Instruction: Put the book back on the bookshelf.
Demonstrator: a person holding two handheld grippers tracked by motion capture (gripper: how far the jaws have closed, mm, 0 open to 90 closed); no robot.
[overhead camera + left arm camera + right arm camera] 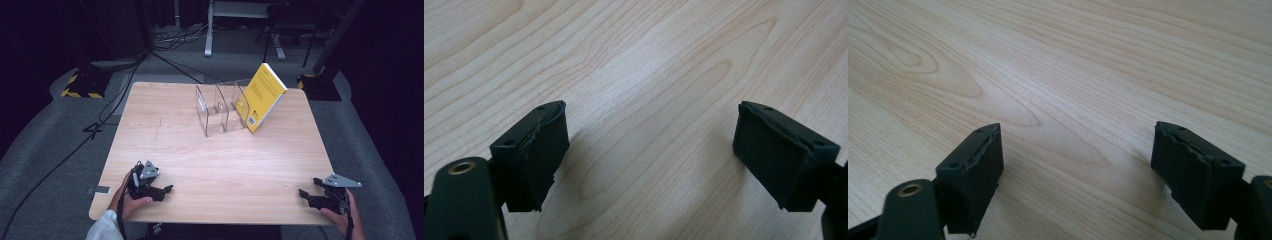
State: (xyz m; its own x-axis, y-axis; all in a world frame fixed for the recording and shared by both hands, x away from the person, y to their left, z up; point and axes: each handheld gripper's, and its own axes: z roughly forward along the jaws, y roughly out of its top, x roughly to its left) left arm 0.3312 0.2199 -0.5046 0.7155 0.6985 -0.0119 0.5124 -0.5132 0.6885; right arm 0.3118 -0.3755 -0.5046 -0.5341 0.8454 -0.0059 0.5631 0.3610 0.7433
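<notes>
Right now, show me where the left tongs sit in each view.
High view: the left tongs are at the lower left, near the front edge of the table, jaws open.
Left gripper view: their two jaws rise from the bottom corners, spread wide over bare wood.
Right gripper view: the jaws here belong to the right tongs, also open over wood.
Shared landmark: the table's pale wood grain.

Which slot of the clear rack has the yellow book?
The rightmost slot of the clear rack: the yellow book leans in it, tilted right. The other slots hold nothing.
</notes>
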